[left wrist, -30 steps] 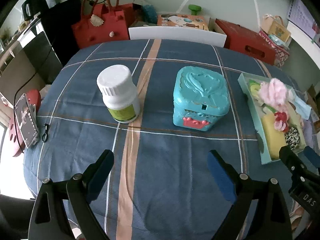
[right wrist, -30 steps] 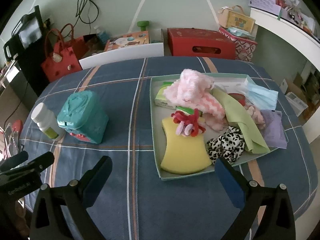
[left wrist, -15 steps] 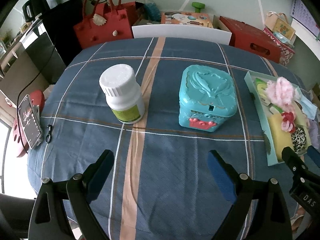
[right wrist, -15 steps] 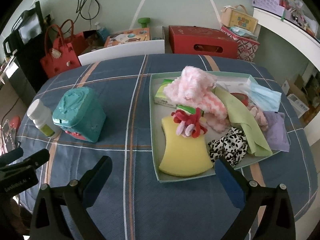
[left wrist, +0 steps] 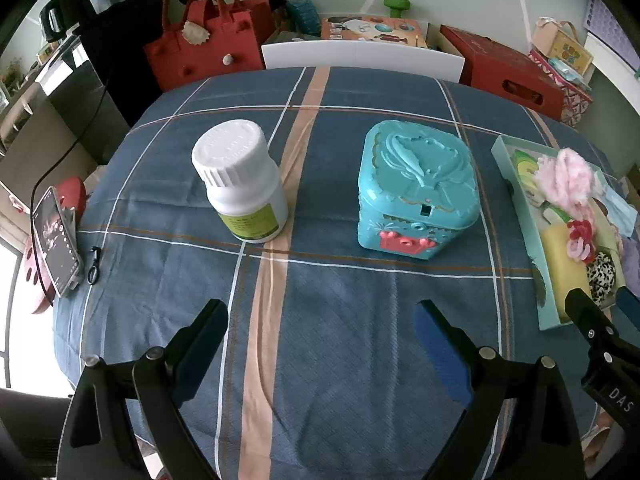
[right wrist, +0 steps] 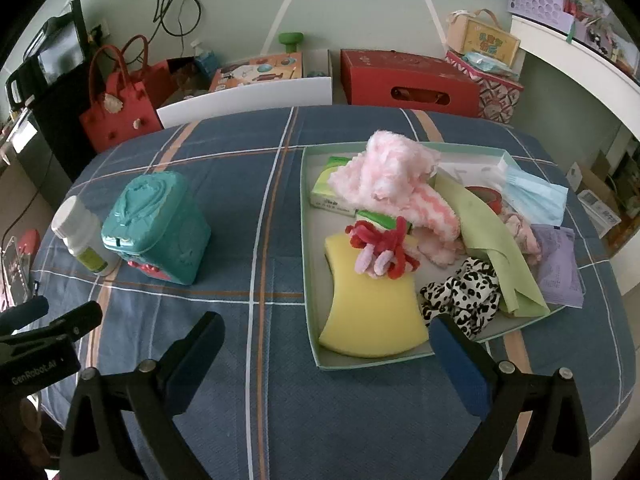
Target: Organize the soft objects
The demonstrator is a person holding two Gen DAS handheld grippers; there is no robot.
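Both grippers hung empty above the cloth, soft things gathered in the tray

The left gripper and the right gripper each had their jaws spread wide and held nothing; ahead of the right one and slightly to its right lay the tray, holding the yellow sponge, pink fluffy cloth, leopard-print scrunchie, green cloth and a face mask draping over the far rim. A risk, as I judged it: the heaped pieces overlapped, so one pinch could drag a neighbour out, and a low pass could catch the tray's near rim. Ahead of the left gripper stood a white bottle and a teal box, hard things that a sideways reach might knock over
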